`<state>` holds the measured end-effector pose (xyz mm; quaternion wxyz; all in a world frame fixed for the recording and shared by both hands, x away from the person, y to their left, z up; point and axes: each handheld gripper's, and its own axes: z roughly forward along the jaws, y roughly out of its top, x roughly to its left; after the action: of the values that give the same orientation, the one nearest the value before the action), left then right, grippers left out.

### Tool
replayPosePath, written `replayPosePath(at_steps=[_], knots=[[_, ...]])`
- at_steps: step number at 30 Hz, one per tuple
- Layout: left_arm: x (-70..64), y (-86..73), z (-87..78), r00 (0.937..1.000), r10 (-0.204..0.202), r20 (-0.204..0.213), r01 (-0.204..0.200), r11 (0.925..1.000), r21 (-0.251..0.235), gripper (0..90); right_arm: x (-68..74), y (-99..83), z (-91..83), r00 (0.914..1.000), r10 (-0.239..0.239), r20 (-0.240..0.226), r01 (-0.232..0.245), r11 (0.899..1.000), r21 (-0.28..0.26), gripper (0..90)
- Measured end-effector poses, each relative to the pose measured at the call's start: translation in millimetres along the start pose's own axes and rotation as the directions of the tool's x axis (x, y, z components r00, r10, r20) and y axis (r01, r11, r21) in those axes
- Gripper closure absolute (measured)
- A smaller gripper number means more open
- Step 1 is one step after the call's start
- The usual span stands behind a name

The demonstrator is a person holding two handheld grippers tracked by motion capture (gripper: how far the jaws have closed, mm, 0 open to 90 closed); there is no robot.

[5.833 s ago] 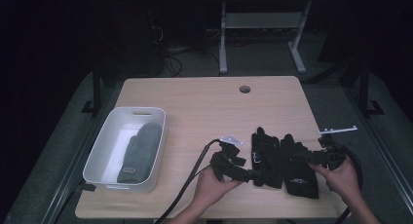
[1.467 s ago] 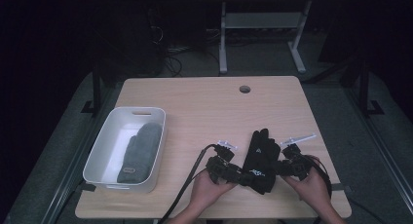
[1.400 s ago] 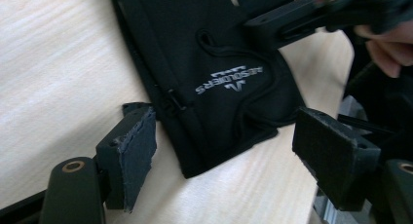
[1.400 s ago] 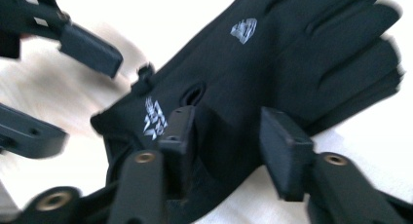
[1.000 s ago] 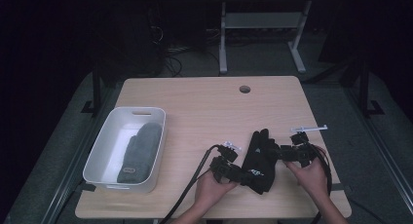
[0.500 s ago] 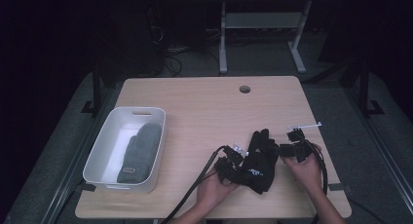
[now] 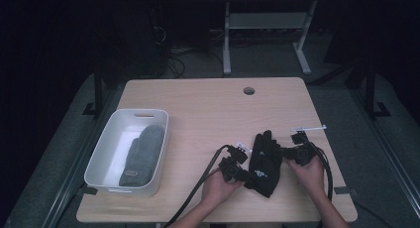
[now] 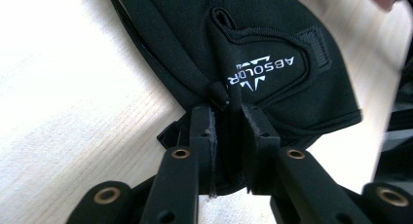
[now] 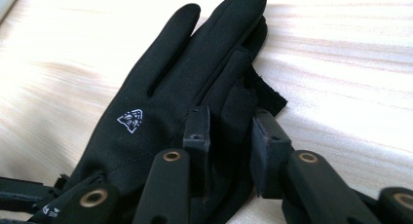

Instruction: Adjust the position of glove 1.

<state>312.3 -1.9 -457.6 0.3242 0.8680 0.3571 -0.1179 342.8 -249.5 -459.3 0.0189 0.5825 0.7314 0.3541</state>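
The left gripper (image 8: 229, 117) pinches a fold of a black glove (image 8: 243, 53) near its cuff (white lettering shows just above the jaws). The right gripper (image 9: 229, 126) clamps dark fabric at the glove's (image 9: 160, 112) finger side — whether one layer or two sits between those jaws is hard to make out. In the high view the glove (image 7: 265, 163) lies on the wooden table (image 7: 208, 104), front right, between both hands. Since half a second ago it sits nearly unmoved. A grey mitten (image 7: 141, 153) rests in the white tray (image 7: 104, 143), well apart.
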Motion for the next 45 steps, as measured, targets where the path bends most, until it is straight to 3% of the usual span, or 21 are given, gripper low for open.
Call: replayPosePath(at_steps=[4, 9, 16, 21, 27, 45], knots=[[6.3, -3.4, -1.7, 0.9986, -0.029, 0.043, 0.031, 0.9992, -0.027, 80.2, -3.7, -0.7, -1.5, 0.9987, 0.036, -0.035, -0.036, 0.999, -0.007, 73.7], [7.3, -6.9, -5.1, 0.9974, -0.041, 0.060, 0.044, 0.9982, -0.040, 80.5, -5.6, -1.4, -4.9, 0.9942, 0.067, -0.084, -0.069, 0.997, -0.020, 74.6], [8.1, -9.7, -17.1, 0.9972, -0.036, 0.066, 0.040, 0.9974, -0.060, 80.6, -5.3, -0.3, -10.1, 0.9812, 0.108, -0.160, -0.116, 0.992, -0.042, 74.7], [8.9, -10.0, -24.6, 0.9980, -0.025, 0.058, 0.029, 0.9974, -0.066, 80.7, -2.8, 1.6, -10.2, 0.9743, 0.123, -0.189, -0.136, 0.989, -0.058, 74.7], [9.5, -11.1, -36.1, 0.9976, -0.029, 0.064, 0.034, 0.9959, -0.083, 80.7, -0.1, 4.4, -10.9, 0.9598, 0.155, -0.234, -0.173, 0.983, -0.058, 74.7], [14.7, -15.6, -79.6, 0.9978, -0.026, 0.062, 0.035, 0.9871, -0.156, 80.6, 34.9, 35.4, -19.2, 0.9513, 0.100, -0.291, -0.133, 0.987, -0.093, 74.6]])
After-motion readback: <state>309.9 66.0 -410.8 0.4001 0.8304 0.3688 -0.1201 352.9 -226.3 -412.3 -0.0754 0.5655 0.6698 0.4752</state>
